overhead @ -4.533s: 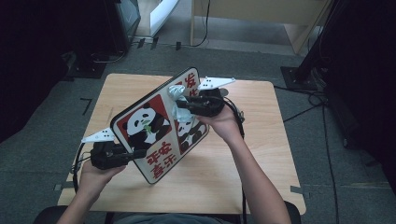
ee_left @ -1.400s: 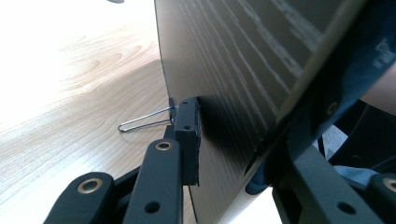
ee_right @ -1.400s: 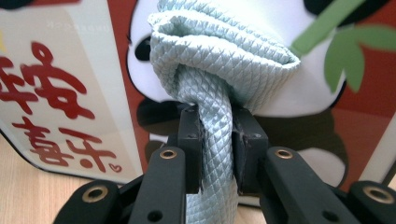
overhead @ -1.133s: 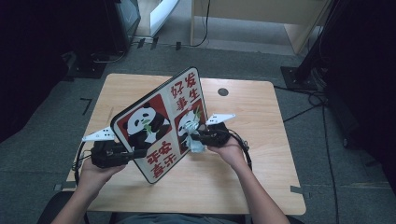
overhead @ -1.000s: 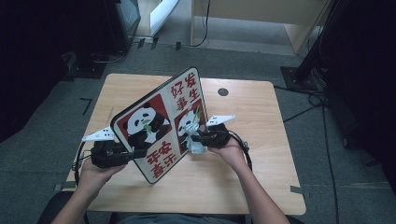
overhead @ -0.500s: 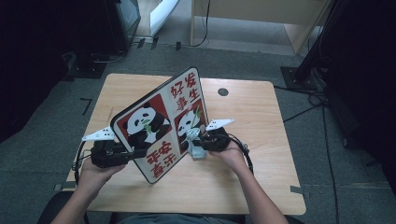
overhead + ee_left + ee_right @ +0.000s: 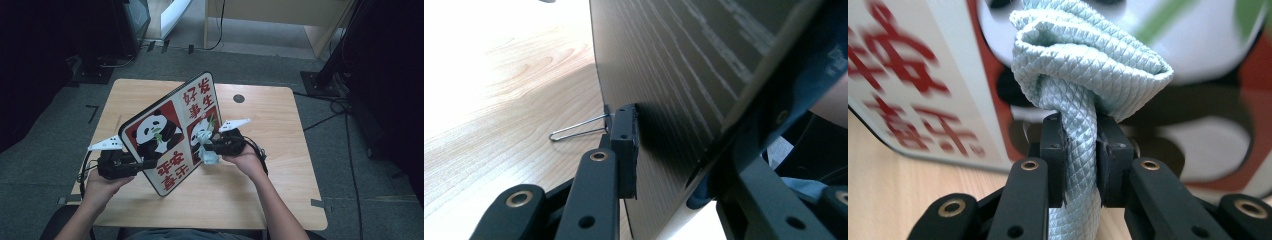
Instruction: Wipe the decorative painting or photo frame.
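The large rectangular panda-printed board (image 7: 172, 132), tilted on edge above the pale wooden counter (image 7: 280, 130), is clamped at its lower left edge by the left tongs (image 7: 142, 164). Against its printed face, a bunched pale-green quilted cloth (image 7: 1083, 60) is pinched tightly in the nearly closed right tongs (image 7: 1080, 145).

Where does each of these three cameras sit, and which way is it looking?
High view: above the person's side, looking forward and down on the table; both forearms show.
Left gripper view: rides the left gripper, looking along its jaws clamping the panda board edge.
Right gripper view: rides the right gripper, facing the board's front; its jaws pinch a pale cloth.
Shared: board and table appear in all three.
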The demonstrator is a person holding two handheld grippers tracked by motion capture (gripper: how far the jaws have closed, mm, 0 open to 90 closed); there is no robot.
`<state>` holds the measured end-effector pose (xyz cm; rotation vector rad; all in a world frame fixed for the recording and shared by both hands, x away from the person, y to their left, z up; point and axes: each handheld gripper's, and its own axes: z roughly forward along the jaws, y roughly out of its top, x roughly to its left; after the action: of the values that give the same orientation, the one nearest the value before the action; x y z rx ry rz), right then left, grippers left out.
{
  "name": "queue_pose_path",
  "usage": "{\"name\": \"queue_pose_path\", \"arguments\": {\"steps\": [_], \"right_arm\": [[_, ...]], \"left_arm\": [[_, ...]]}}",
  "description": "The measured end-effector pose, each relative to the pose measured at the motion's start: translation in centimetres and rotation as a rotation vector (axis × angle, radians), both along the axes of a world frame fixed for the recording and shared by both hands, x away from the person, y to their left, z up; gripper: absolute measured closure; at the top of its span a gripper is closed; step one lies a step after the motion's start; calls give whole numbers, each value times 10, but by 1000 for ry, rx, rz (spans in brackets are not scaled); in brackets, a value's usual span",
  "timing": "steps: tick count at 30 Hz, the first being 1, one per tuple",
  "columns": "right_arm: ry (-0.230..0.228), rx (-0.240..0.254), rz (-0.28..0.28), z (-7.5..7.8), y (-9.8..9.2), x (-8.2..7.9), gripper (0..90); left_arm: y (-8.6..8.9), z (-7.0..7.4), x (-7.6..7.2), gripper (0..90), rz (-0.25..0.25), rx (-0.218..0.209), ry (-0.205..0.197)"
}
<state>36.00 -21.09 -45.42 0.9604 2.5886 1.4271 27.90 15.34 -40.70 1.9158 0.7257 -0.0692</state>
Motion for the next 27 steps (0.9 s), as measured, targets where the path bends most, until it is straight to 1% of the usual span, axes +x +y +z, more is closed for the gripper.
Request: {"name": "queue_pose_path", "arguments": {"steps": [1,2,4,8,11,13,14,16,19,20,21,22,24,27], "right_arm": [[-6,2,6,6,2,-1,772],[-6,2,6,6,2,-1,772],[-34,10,13,18,5,-2,772],[-65,31,6,43,8,-4,773],[-96,26,3,62,12,-5,773],[-108,32,17,75,16,-6,772],[-107,31,18,81,18,-7,773],[-120,32,30,89,22,-7,773],[-142,46,50,103,29,-8,773],[-157,55,62,108,31,-7,773],[-167,66,67,117,35,-7,773],[-167,66,67,117,35,-7,773],[-181,79,75,125,39,-7,774],[-188,92,84,134,42,-5,774]], "left_arm": [[0,0,0,707,0,0,-1],[0,0,0,707,0,0,-1],[0,0,0,707,0,0,-1],[0,-1,0,708,1,-3,-1],[0,-1,0,708,1,2,0],[0,-1,0,709,5,2,1],[0,-1,0,710,6,2,1],[-1,-1,-1,712,9,2,1],[-1,-2,-2,713,15,1,0],[-1,-2,-2,713,16,1,0],[-1,-2,-2,714,19,-2,0],[-1,-2,-2,714,19,-2,0],[-1,-2,-3,715,23,-4,1],[-1,-2,-4,719,25,-3,2]]}}
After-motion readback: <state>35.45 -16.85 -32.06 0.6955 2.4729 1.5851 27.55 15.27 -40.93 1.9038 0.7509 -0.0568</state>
